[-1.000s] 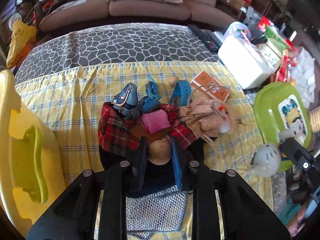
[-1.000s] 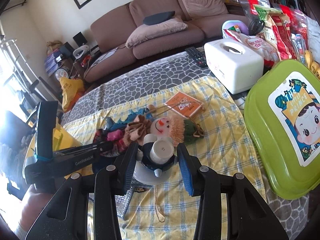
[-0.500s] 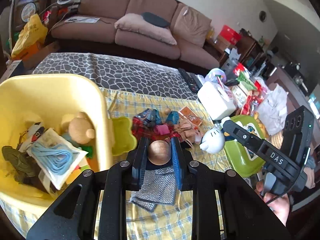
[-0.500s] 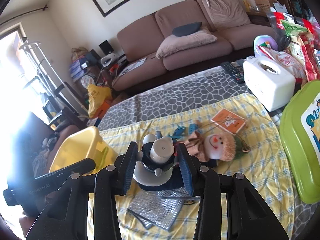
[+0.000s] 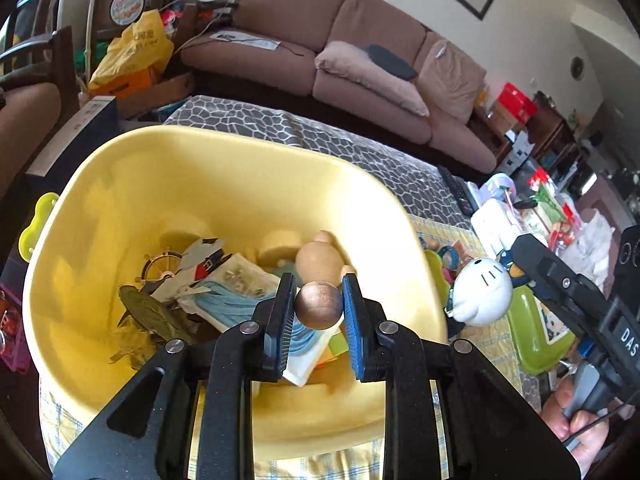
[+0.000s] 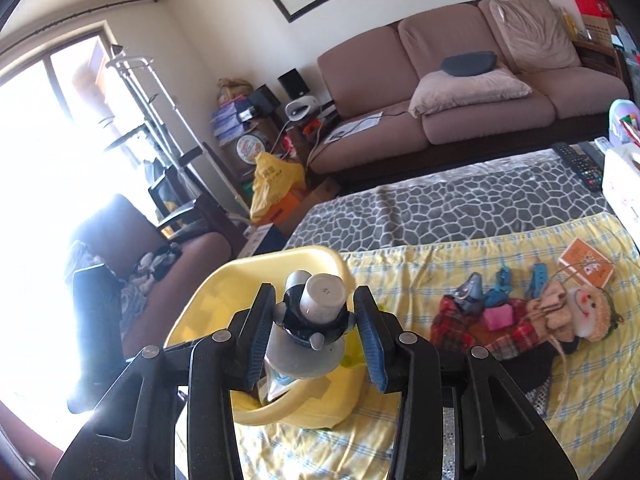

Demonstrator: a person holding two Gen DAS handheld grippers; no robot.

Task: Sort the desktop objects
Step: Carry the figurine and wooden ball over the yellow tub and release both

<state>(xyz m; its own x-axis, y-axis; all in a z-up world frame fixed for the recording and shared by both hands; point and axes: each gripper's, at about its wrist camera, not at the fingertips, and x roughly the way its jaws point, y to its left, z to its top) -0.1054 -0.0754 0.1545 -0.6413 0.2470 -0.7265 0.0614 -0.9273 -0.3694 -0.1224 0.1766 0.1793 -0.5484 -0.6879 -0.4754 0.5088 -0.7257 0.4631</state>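
My left gripper (image 5: 319,308) is shut on a brown wooden ball (image 5: 319,306) and holds it over the open yellow tub (image 5: 224,160), which holds several toys and a wooden gourd figure (image 5: 318,256). My right gripper (image 6: 314,318) is shut on a white cartoon figurine (image 6: 314,316) with a dark body, held above the tub's right rim (image 6: 280,258); the figurine also shows in the left wrist view (image 5: 482,292). A scarecrow doll (image 6: 560,316) and small blue toys (image 6: 500,288) lie on the yellow checked cloth (image 6: 440,264).
An orange card box (image 6: 586,266) lies at the cloth's far right. A green lidded bin (image 5: 538,328) sits right of the tub. A white tissue box (image 5: 494,216), remotes (image 6: 576,160) and snack bags stand at the back right. A sofa (image 6: 480,80) lies beyond the table.
Both grippers have swung left from the toy pile to the yellow tub, each carrying its object. The left gripper now hangs over the tub's inside.
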